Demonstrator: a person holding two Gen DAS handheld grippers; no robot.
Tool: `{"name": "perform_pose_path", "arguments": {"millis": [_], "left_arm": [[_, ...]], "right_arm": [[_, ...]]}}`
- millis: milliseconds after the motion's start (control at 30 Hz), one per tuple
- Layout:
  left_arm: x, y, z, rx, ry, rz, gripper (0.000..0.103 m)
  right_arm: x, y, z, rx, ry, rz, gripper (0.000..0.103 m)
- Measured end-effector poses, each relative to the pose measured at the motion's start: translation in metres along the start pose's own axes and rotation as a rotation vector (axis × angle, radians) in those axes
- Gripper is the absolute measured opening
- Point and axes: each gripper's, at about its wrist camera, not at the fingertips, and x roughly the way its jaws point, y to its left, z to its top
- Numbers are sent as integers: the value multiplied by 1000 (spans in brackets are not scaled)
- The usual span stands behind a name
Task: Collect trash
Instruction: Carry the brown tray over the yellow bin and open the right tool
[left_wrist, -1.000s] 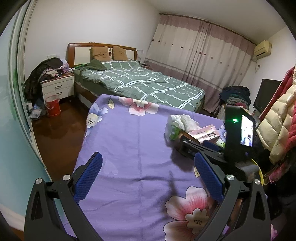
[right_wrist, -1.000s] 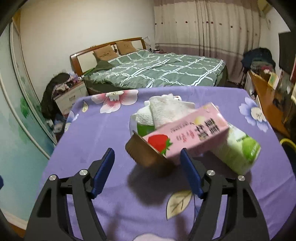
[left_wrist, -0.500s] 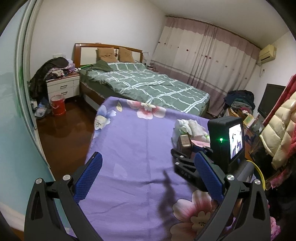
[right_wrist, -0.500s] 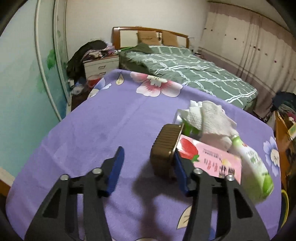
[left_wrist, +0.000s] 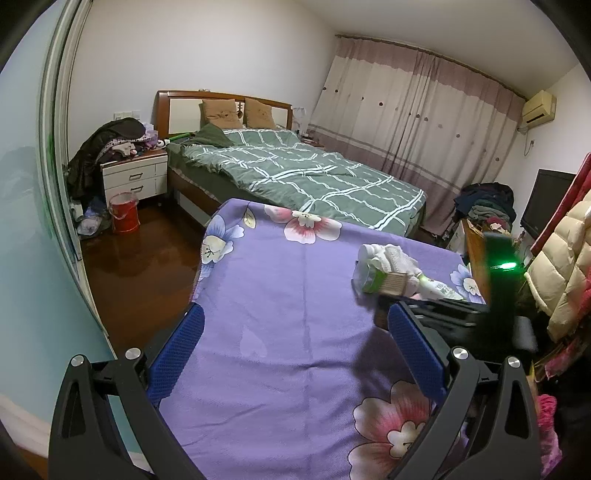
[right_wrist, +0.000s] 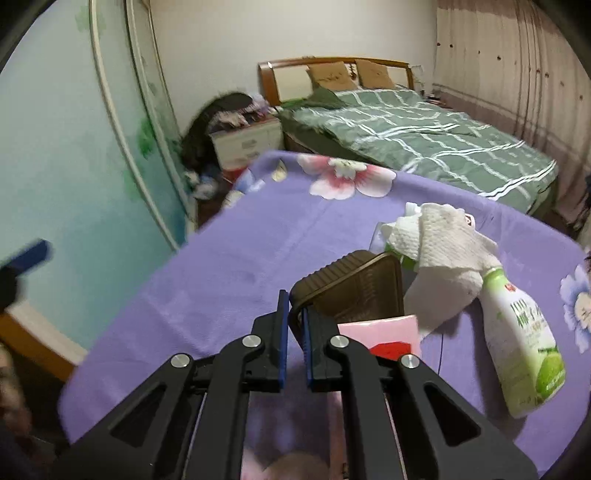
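Right claw (right_wrist: 294, 325) pinches the brown tray's (right_wrist: 354, 288) rim; pink carton (right_wrist: 384, 332) just right. Left claw (left_wrist: 295, 354) gapes wide, holding nothing.

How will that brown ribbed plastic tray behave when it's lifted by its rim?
The brown tray looks thin and ribbed, so probably light and flexible. Pinched at one edge by the right claw, it may sag or twist. It appears empty, so nothing should spill.

Dim indoor light; fisheye-bent edges (right wrist view motion-blurred); soft shadows
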Motion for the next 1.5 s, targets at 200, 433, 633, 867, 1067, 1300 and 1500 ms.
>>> {"name": "perform_pose_path", "arguments": {"millis": [200, 433, 633, 867, 1067, 1300, 1500], "left_arm": [[7, -9, -4, 13, 24, -22, 98], [9, -30, -6, 52, 35, -52, 98], [19, -49, -11, 81, 62, -84, 98], [48, -87, -22, 112, 127, -131, 98], [94, -137, -38, 140, 194, -108, 98], [147, -163, -50, 104, 261, 17, 98], [168, -166, -56, 81, 290, 108, 98]], "right_arm": [[-51, -17, 9, 112, -98, 169, 7], [-89, -21, 34, 130, -204, 161, 7], [-115, -35, 27, 142, -239, 88, 7], [-146, -84, -21, 193, -228, -120, 7], [-180, -149, -67, 250, -197, -390, 7], [-204, -237, -119, 351, -131, -641, 7], [-197, -284, -150, 412, -34, -712, 7]]}}
